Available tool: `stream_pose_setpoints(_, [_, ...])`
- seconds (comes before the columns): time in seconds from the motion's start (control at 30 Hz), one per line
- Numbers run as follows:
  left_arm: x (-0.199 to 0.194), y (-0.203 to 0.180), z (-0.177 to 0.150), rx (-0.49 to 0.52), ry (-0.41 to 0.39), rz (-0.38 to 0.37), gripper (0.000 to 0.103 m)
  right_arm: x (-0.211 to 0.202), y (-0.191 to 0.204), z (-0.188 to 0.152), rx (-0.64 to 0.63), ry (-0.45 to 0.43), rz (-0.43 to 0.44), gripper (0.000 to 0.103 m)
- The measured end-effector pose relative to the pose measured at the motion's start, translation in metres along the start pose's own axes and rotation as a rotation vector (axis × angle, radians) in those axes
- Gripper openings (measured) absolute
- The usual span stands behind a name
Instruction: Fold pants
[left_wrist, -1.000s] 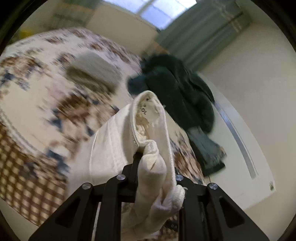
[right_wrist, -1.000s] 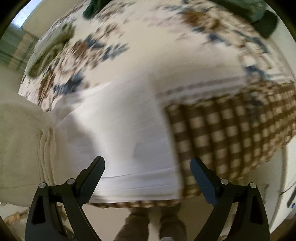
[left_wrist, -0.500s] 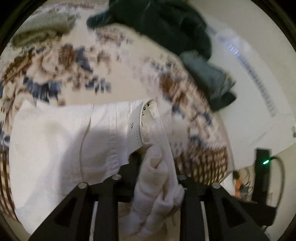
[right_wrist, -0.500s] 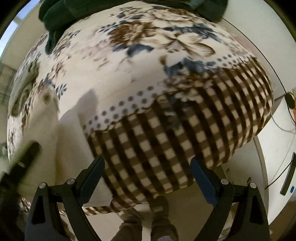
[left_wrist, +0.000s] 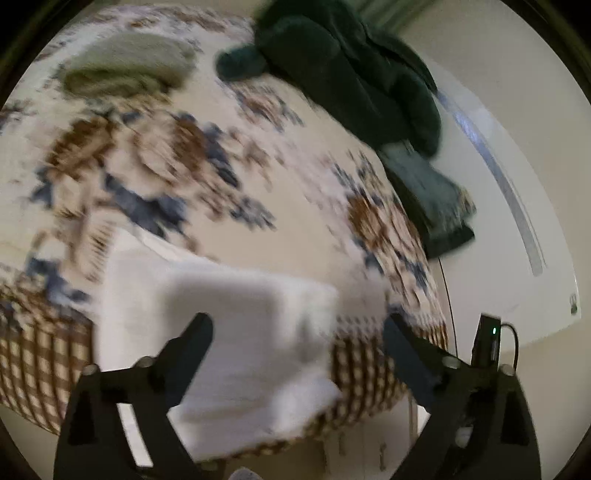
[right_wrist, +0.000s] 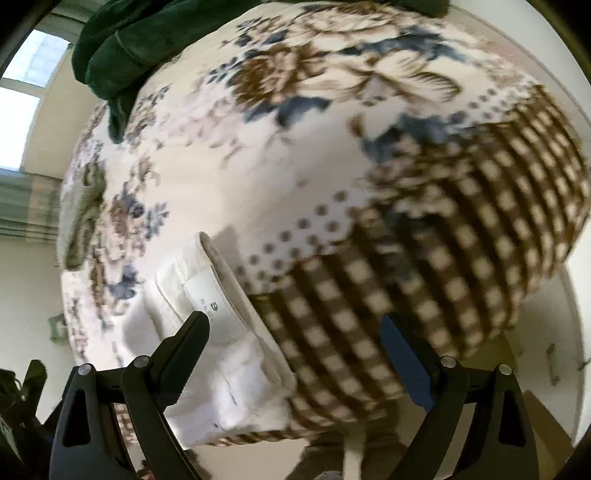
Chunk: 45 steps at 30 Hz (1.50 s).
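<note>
The white pants (left_wrist: 243, 332) lie folded on the floral bedspread (left_wrist: 258, 177) near the bed's front edge, partly over the checked border. My left gripper (left_wrist: 295, 332) is open and empty, just above and in front of them. In the right wrist view the pants (right_wrist: 221, 332) show their waistband and label at lower left. My right gripper (right_wrist: 295, 332) is open and empty, with its left finger (right_wrist: 188, 339) over the waistband.
A dark green garment (left_wrist: 351, 66) lies at the far right of the bed, with a grey-green folded item (left_wrist: 428, 188) beside it. An olive folded cloth (left_wrist: 125, 70) lies far left. A black device with a green light (left_wrist: 489, 343) stands on the right. Floor lies below the bed edge.
My left gripper has let go of the pants' waistband and opened; the pants now lie flat on the bed. My right gripper has swung left toward the waistband, staying open.
</note>
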<state>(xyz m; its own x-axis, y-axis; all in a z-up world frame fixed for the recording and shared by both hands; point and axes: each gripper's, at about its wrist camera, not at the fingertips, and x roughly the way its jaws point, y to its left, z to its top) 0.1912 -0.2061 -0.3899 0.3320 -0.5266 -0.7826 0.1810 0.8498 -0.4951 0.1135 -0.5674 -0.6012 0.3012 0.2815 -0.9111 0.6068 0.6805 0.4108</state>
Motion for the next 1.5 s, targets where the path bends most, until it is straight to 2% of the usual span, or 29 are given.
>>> stream_pose_setpoints(0.07, [-0.008,0.022,0.009,-0.004,-0.026,0.064,0.098,0.014,0.011,0.003,-0.010,0.036,0.048,0.095])
stream_pose_setpoints(0.17, [-0.006,0.064,0.018,-0.035,-0.016,0.188,0.098,0.046,0.028,0.007,-0.030,0.113,0.106,0.095])
stream_pose_setpoints(0.27, [-0.001,0.103,0.021,-0.074,-0.009,0.277,0.098,0.090,0.039,0.004,-0.043,0.242,0.079,0.095])
stream_pose_setpoints(0.3, [0.002,0.115,0.022,-0.084,0.002,0.305,0.098,0.099,0.040,0.001,-0.039,0.277,0.072,0.087])
stream_pose_setpoints(0.33, [0.004,0.122,0.022,-0.089,0.011,0.321,0.098,0.108,0.043,-0.005,-0.037,0.301,0.082,0.073])
stream_pose_setpoints(0.37, [0.007,0.128,0.022,-0.092,0.020,0.335,0.098,0.108,0.044,-0.008,-0.039,0.293,0.090,0.048])
stream_pose_setpoints(0.43, [0.015,0.137,0.023,-0.099,0.044,0.332,0.098,0.095,0.052,-0.020,-0.074,0.215,0.051,0.038])
stream_pose_setpoints(0.5, [0.024,0.144,0.024,-0.119,0.072,0.320,0.098,0.078,0.059,-0.031,-0.112,0.153,0.026,0.022])
stream_pose_setpoints(0.57, [0.031,0.147,0.026,-0.131,0.093,0.294,0.098,0.052,0.068,-0.041,-0.139,0.101,0.021,0.016])
stream_pose_setpoints(0.67, [0.043,0.144,0.031,-0.117,0.111,0.281,0.098,0.023,0.066,-0.050,-0.134,0.036,-0.025,0.016])
stream_pose_setpoints(0.73, [0.051,0.144,0.035,-0.132,0.123,0.265,0.098,0.014,0.054,-0.051,-0.114,0.003,-0.083,0.015])
stream_pose_setpoints(0.77, [0.056,0.145,0.038,-0.148,0.130,0.244,0.098,0.014,0.045,-0.047,-0.094,0.016,-0.093,0.015])
stream_pose_setpoints(0.83, [0.070,0.145,0.043,-0.170,0.158,0.217,0.098,0.023,0.027,-0.047,-0.039,0.055,-0.069,0.015])
stream_pose_setpoints(0.87, [0.077,0.144,0.045,-0.174,0.174,0.199,0.098,0.035,0.023,-0.046,-0.048,0.103,-0.045,0.016])
stream_pose_setpoints(0.97, [0.105,0.141,0.049,-0.168,0.223,0.174,0.097,0.057,0.018,-0.043,-0.096,0.145,-0.100,0.031])
stream_pose_setpoints(1.0, [0.112,0.140,0.050,-0.157,0.227,0.173,0.087,0.061,0.017,-0.042,-0.096,0.154,-0.109,0.031])
stream_pose_setpoints(1.03, [0.122,0.140,0.051,-0.129,0.231,0.168,0.066,0.063,0.014,-0.040,-0.079,0.151,-0.104,0.031])
stream_pose_setpoints(1.07, [0.126,0.140,0.052,-0.110,0.231,0.175,0.024,0.062,0.011,-0.039,-0.066,0.139,-0.119,0.024])
stream_pose_setpoints(1.1, [0.131,0.141,0.053,-0.090,0.243,0.187,0.024,0.060,0.008,-0.038,-0.063,0.124,-0.160,0.018])
stream_pose_setpoints(1.17, [0.133,0.152,0.054,-0.109,0.244,0.168,0.024,0.058,0.002,-0.032,-0.053,0.119,-0.189,0.018])
stream_pose_setpoints(1.2, [0.132,0.157,0.054,-0.128,0.244,0.156,0.024,0.057,-0.001,-0.028,-0.032,0.130,-0.177,0.018])
stream_pose_setpoints(1.27, [0.124,0.172,0.053,-0.228,0.230,0.087,0.027,0.052,-0.006,-0.019,-0.003,0.142,-0.088,0.019])
stream_pose_setpoints(1.33, [0.117,0.187,0.050,-0.356,0.221,0.002,0.031,0.046,-0.002,-0.011,-0.018,0.130,-0.053,0.031])
stream_pose_setpoints(1.37, [0.114,0.192,0.049,-0.395,0.219,-0.028,0.034,0.042,0.006,-0.004,-0.048,0.105,-0.025,0.049])
stream_pose_setpoints(1.4, [0.110,0.195,0.049,-0.422,0.217,-0.049,0.042,0.042,0.011,0.001,-0.065,0.091,0.001,0.066])
stream_pose_setpoints(1.43, [0.104,0.196,0.049,-0.426,0.212,-0.050,0.048,0.044,0.019,0.008,-0.085,0.089,0.050,0.072])
stream_pose_setpoints(1.47, [0.096,0.194,0.051,-0.412,0.195,-0.044,0.064,0.048,0.023,0.014,-0.094,0.102,0.077,0.083])
stream_pose_setpoints(1.5, [0.089,0.192,0.052,-0.393,0.179,-0.052,0.073,0.061,0.028,0.022,-0.093,0.130,0.104,0.085])
